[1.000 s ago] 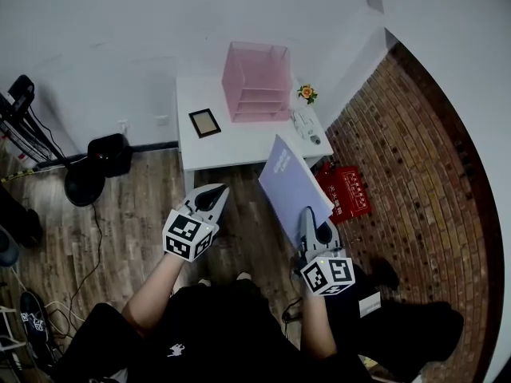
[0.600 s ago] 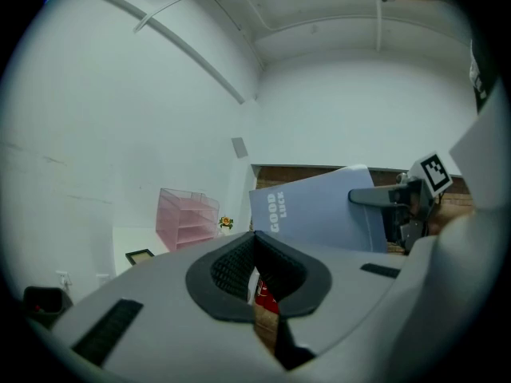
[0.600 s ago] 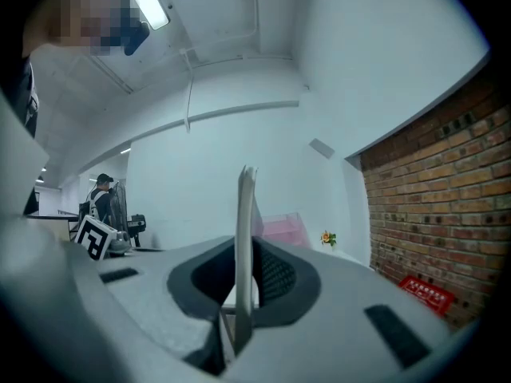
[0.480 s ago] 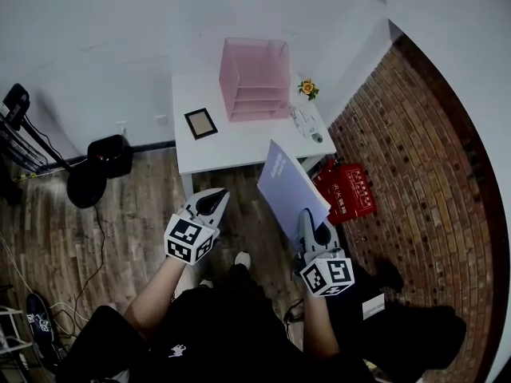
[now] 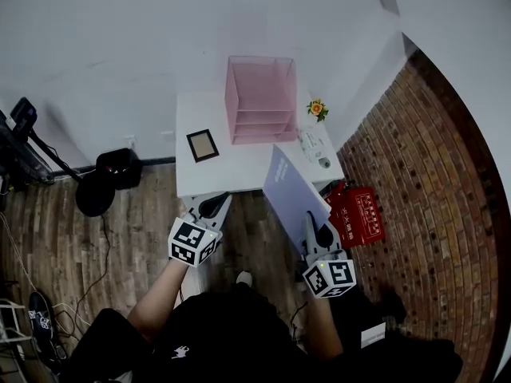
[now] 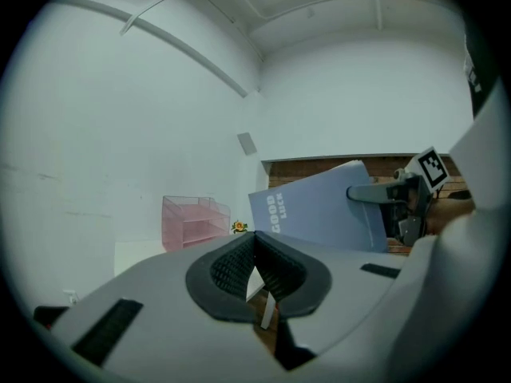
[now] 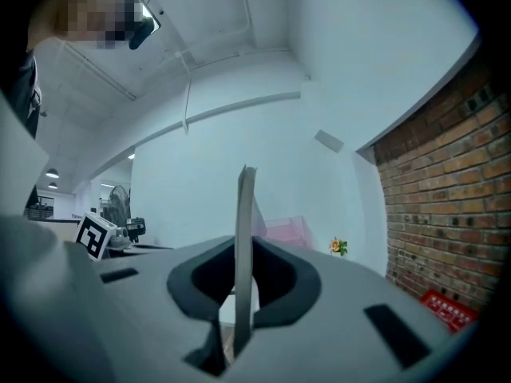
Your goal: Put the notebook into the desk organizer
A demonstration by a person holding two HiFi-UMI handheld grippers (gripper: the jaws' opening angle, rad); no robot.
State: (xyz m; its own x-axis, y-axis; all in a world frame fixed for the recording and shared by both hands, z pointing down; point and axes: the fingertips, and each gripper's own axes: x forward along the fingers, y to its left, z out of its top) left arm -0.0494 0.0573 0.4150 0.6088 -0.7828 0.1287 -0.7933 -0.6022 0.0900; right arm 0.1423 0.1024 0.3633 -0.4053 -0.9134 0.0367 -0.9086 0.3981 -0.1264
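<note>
One grip only: clamped on the near edge of the notebook (image 5: 291,191) with jaws of the right gripper (image 5: 310,227), aloft just short of the table (image 5: 239,164), long axis slanting up toward the desk organizer (image 5: 262,100). Shut, empty, at the left gripper (image 5: 219,203).

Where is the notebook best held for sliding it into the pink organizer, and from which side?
Take the notebook by its near edge, from the person's side, fingers pinching across its thin thickness, as the right gripper does. That probably leaves the far edge free to enter the open front of the organizer.
</note>
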